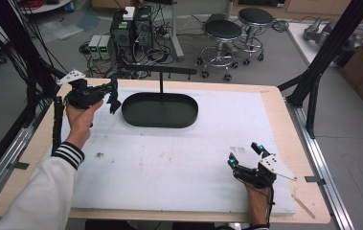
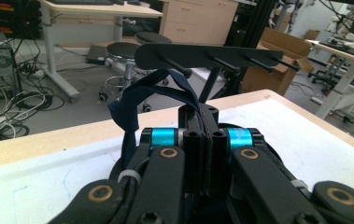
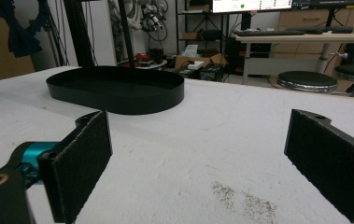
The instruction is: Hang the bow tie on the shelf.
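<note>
Navy strap (image 2: 135,109) pinched in pressed-together left gripper (image 2: 201,116), lifted near rack pegs (image 2: 216,58), hanging judged pending; right gripper (image 3: 198,154) spread, idle on table (image 3: 202,126).

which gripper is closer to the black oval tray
Left. The left gripper, shut on a dark blue strap, is just beside the tray's left end. The right gripper sits open near the table's front right.

You had two grippers: left gripper (image 1: 113,96), right gripper (image 1: 246,154). One dark blue strap (image 2: 132,100) in the left's jaws, one black oval tray (image 1: 160,110) beside it, one peg rack (image 2: 207,55) ahead, two stools (image 1: 222,29) beyond.
</note>
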Demonstrator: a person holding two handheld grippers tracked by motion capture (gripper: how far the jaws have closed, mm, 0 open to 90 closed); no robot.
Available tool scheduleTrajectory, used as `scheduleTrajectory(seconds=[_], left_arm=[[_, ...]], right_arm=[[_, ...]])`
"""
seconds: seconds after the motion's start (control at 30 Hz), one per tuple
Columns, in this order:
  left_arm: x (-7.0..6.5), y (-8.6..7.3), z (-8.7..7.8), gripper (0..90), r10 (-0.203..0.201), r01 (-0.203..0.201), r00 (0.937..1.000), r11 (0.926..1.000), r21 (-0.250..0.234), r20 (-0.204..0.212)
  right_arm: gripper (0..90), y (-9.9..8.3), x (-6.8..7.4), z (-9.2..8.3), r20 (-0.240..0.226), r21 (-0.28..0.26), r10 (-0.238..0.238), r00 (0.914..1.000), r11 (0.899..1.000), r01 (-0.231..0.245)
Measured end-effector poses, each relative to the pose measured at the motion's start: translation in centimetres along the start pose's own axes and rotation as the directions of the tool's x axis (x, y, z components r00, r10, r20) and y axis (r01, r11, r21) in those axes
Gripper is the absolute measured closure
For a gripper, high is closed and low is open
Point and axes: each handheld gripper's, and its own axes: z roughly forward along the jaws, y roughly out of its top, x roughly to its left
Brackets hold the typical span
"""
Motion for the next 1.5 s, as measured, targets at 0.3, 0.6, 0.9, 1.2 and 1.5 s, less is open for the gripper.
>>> scheduleTrajectory(seconds=[0.3,0.6,0.9,1.2,1.5], left_arm=[[-0.4,1.4,1.9,88.6,0.021,-0.021,0.9997,0.9997,-0.011,0.016],[-1.0,2.3,3.5,88.5,0.037,-0.037,0.9993,0.9993,-0.007,0.007],[-2.1,2.4,5.2,88.6,0.060,-0.060,0.9982,0.9981,-0.011,-0.006],[-2.4,2.0,6.4,88.6,0.042,-0.042,0.9991,0.9991,-0.003,-0.008],[-2.5,1.5,7.0,88.6,0.037,-0.037,0.9993,0.9993,0.007,-0.004]], right_arm=[[6.6,0.0,0.0,0.0,0.000,0.003,-0.001,1.0000,1.000,0.001],[6.6,0.0,-0.1,0.0,0.003,0.000,0.004,1.0000,1.000,-0.004],[6.6,0.0,-0.1,0.0,0.001,-0.001,0.017,0.9999,1.000,-0.017],[6.5,0.0,-0.2,0.0,0.002,0.002,0.020,0.9998,1.000,-0.020],[6.5,0.0,-0.2,0.0,0.001,-0.001,0.021,0.9998,1.000,-0.021]])
